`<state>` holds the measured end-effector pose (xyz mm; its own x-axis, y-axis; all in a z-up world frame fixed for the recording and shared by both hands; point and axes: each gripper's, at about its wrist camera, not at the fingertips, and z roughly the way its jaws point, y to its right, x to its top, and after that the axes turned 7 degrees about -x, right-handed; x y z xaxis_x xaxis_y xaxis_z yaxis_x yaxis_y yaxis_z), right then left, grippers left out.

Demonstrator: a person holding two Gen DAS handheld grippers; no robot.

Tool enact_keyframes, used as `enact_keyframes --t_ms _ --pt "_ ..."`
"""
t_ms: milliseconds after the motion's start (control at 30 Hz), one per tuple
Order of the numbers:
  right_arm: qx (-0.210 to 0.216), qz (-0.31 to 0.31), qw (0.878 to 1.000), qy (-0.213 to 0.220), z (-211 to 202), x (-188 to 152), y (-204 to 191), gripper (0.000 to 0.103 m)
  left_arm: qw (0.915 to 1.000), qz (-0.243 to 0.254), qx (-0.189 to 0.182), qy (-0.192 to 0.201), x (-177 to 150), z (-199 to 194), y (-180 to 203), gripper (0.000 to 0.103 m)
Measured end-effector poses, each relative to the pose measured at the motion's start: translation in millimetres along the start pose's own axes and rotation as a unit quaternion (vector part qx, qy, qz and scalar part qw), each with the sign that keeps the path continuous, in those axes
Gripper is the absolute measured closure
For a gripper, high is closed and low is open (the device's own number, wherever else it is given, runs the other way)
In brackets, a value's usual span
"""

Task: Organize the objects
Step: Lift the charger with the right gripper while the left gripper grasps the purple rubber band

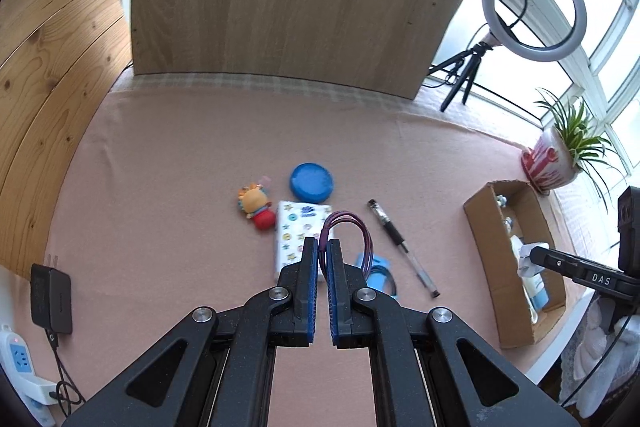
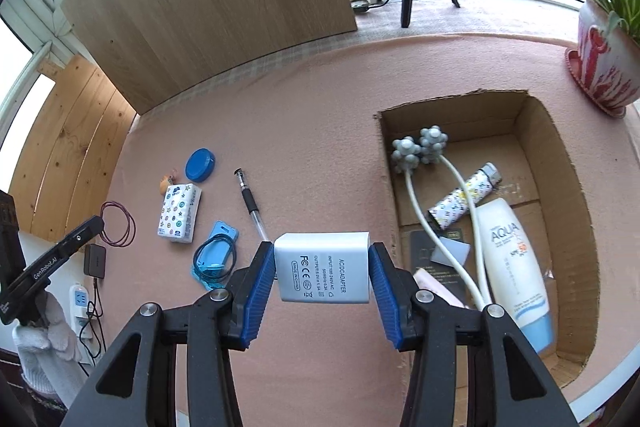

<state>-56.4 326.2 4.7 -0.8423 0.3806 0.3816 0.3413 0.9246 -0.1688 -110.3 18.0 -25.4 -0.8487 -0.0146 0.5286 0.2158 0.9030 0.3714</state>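
Observation:
My left gripper (image 1: 323,247) is shut on a thin maroon elastic loop (image 1: 352,223), which hangs off its tips above the pink tablecloth; the right wrist view shows that loop (image 2: 118,225) too. Between the blue pads of my right gripper (image 2: 322,247) sits a white AC adapter (image 2: 324,269), gripped just left of the open cardboard box (image 2: 560,147). Left lying on the cloth are a star-printed tissue pack (image 1: 298,235), a blue round lid (image 1: 311,182), a small plush toy (image 1: 256,207), a pen (image 1: 400,247) and a blue tag with a cord (image 2: 216,255).
The box holds a white AQUA tube (image 2: 512,267), a two-headed massager (image 2: 420,151), a patterned lighter (image 2: 464,199) and dark cards. A potted plant (image 2: 604,67), a ring light on a tripod (image 1: 532,7), a black charger (image 1: 52,299) and a power strip (image 1: 20,359) stand around the edges.

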Motion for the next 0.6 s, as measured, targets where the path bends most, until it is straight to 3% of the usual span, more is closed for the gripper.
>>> enact_keyframes --t_ms 267,600 --pt "-0.035 0.03 0.999 0.009 -22.8 -24.2 61.8 0.06 0.9973 0.052 -0.049 -0.017 16.0 35.4 77.5 0.099" --pt "-0.081 0.066 0.994 0.02 -36.0 -47.2 125.0 0.059 0.987 0.11 -0.107 -0.049 15.6 84.5 188.7 0.099"
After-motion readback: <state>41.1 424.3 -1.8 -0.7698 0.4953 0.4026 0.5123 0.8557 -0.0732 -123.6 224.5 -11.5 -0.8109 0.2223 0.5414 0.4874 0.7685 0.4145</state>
